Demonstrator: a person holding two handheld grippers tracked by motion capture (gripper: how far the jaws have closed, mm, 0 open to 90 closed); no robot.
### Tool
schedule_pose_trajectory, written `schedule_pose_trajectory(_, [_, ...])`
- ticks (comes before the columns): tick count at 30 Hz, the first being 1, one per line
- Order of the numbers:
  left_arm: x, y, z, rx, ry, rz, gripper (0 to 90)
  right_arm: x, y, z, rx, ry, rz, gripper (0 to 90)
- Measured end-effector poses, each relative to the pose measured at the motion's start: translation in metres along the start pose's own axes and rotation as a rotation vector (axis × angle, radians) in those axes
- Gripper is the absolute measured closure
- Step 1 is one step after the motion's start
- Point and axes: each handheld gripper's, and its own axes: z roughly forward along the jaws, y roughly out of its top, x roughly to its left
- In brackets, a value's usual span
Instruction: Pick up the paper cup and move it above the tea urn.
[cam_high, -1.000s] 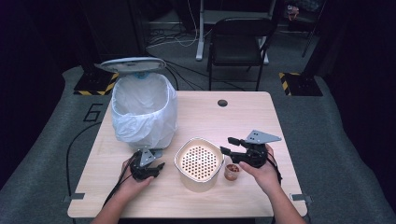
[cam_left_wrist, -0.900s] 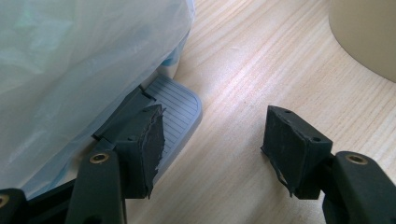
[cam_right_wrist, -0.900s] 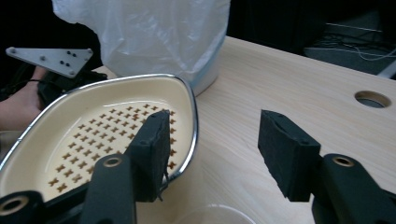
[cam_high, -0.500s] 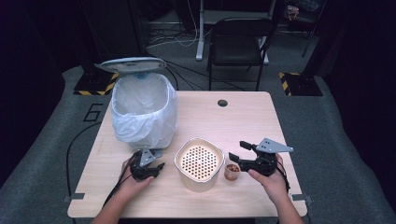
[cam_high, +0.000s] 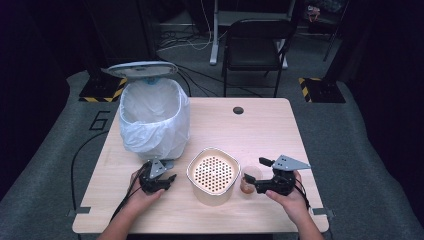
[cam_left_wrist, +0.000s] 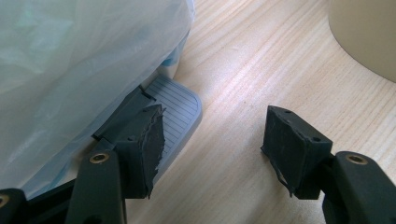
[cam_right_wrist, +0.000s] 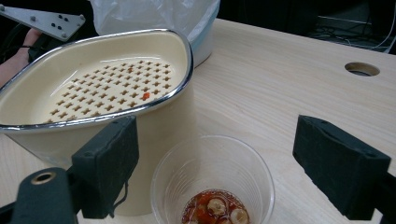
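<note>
A clear plastic cup (cam_high: 249, 180) (cam_right_wrist: 212, 186) with red liquid and round food bits in its bottom stands just right of a cream strainer bowl (cam_high: 212, 173) (cam_right_wrist: 93, 79) with a perforated insert. My right gripper (cam_high: 254, 170) (cam_right_wrist: 224, 158) is open, its jaws set wide on either side of the cup without touching it. Resting on the table left of the bowl, my left gripper (cam_high: 161, 181) (cam_left_wrist: 210, 140) is open and empty, beside the grey foot pedal (cam_left_wrist: 176, 103) of the bin.
A pedal bin (cam_high: 155, 117) lined with a white bag (cam_left_wrist: 70, 60) stands at the table's left, its lid (cam_high: 142, 69) raised. A cable hole (cam_high: 238, 110) sits near the far table edge. A black chair (cam_high: 256, 47) stands beyond the table.
My right gripper has dropped and drawn back toward the near edge, so its open jaws now flank the cup. The left gripper has stayed put.
</note>
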Motion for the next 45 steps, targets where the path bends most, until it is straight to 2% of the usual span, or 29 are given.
schedule_pose_trajectory(14, [0.000,0.000,0.000,0.002,-0.001,0.002,38.2,-0.001,-0.022,0.015,0.066,0.031,-0.030,12.2])
schedule_pose_trajectory(27, [0.000,0.000,0.000,0.001,-0.002,0.001,38.3,-0.004,-0.034,0.028,0.096,0.051,-0.048,15.2])
schedule_pose_trajectory(32, [0.000,0.000,0.000,0.003,-0.002,0.001,38.3,-0.006,-0.038,0.031,0.117,0.051,-0.059,18.3])
schedule_pose_trajectory(40, [0.000,0.000,0.000,0.003,-0.002,0.002,38.2,-0.007,-0.039,0.034,0.124,0.056,-0.052,26.6])
schedule_pose_trajectory(45, [0.000,0.000,0.000,0.003,-0.002,0.003,38.3,-0.008,-0.039,0.034,0.119,0.066,-0.069,31.1])
